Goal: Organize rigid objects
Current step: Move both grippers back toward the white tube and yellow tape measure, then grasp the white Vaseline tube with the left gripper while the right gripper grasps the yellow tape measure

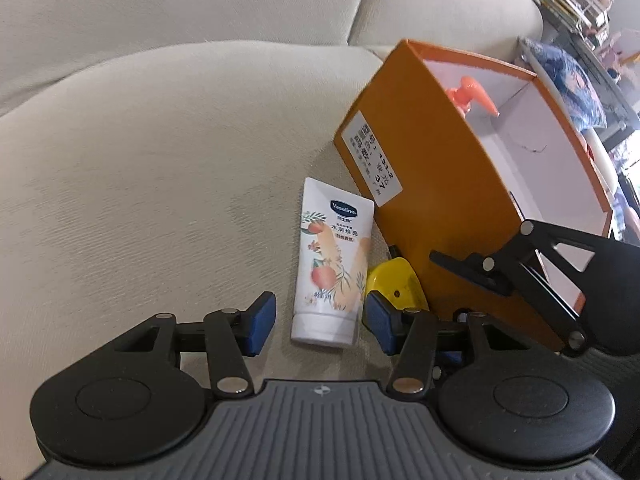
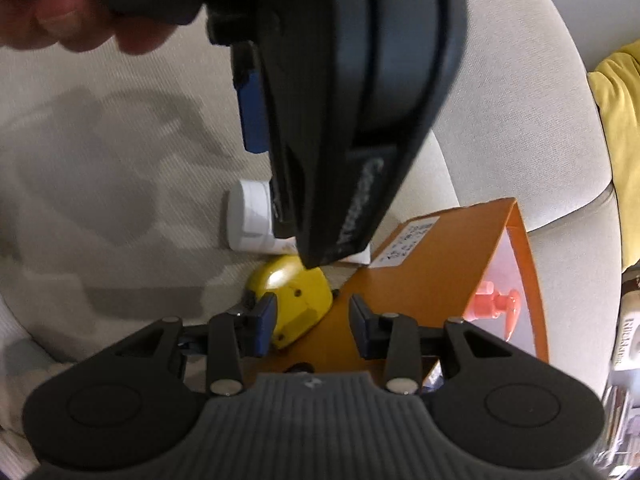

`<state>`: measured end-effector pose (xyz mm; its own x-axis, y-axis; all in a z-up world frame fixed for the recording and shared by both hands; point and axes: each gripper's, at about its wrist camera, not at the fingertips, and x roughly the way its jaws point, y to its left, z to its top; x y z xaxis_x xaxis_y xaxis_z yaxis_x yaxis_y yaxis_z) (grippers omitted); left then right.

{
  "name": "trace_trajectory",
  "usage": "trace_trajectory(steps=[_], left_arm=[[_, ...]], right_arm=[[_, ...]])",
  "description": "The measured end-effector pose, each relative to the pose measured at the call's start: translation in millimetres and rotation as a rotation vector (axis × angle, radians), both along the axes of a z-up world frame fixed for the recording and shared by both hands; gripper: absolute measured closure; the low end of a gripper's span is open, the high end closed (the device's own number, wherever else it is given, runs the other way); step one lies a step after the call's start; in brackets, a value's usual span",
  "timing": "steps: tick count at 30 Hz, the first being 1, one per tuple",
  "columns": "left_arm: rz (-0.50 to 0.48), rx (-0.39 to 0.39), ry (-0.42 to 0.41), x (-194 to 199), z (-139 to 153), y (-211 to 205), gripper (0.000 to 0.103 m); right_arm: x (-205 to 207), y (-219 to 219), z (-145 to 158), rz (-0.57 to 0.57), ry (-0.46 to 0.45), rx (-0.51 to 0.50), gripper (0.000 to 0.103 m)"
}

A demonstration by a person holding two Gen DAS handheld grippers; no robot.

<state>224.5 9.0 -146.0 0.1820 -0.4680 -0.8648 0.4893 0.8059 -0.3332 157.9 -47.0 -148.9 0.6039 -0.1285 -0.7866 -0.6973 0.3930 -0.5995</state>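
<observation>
Beige sofa cushion (image 1: 140,168) carries everything. White Vaseline tube (image 1: 333,262) lies flat on it, cap end toward the left wrist cam, crimped end touching the side of an orange box (image 1: 432,216). Left gripper (image 1: 320,322) sits low over the tube w/ jaws apart, blue pads (image 1: 262,322) on either side of the cap end, not touching it. Yellow rounded object (image 1: 394,286), hard plastic by the look, is wedged btwn tube and box wall, just beside the left gripper's right-hand pad. Box is open-topped, white inside, w/ a white printed label (image 1: 374,158) on its side; an orange pump bottle (image 1: 474,94) stands inside, pump head showing above the rim. Right gripper (image 2: 312,326) hovers over the box corner next to the yellow object, jaws apart, nothing btwn them; its left-hand pad is just at the yellow object's edge, contact can't tell. From the right wrist cam the left gripper's black body fills the upper frame, w/ the person's hand (image 2: 60,12) on its handle.
</observation>
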Motion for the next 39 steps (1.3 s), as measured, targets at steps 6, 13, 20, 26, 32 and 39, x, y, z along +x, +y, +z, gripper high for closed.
trace_trajectory(steps=[6,13,20,26,32,39], left_arm=[[-0.011,0.009,0.046,10.2,-13.0,-6.4,0.043],[0.021,0.006,0.074,16.5,-18.6,-11.0,0.059],[0.076,0.008,0.069,1.9,-12.4,1.4,0.061],[0.116,0.087,0.056,-20.3,-5.6,23.2,0.061],[0.159,0.104,0.076,-38.3,-4.2,49.7,0.061],[0.207,0.101,0.075,-53.5,-5.9,57.5,0.062]], right_arm=[[-0.5,-1.3,-5.9,0.062,-0.006,-0.052,0.058],[-0.1,-6.7,-6.1,0.094,-0.011,-0.064,0.057],[-1.1,-11.0,-3.0,0.103,-0.017,-0.070,0.057],[-13.0,-12.8,-1.4,0.155,-0.004,-0.083,0.057],[-18.6,-11.9,-11.5,0.185,0.073,-0.129,0.057],[-12.7,-10.4,-25.8,0.154,0.068,-0.192,0.055]])
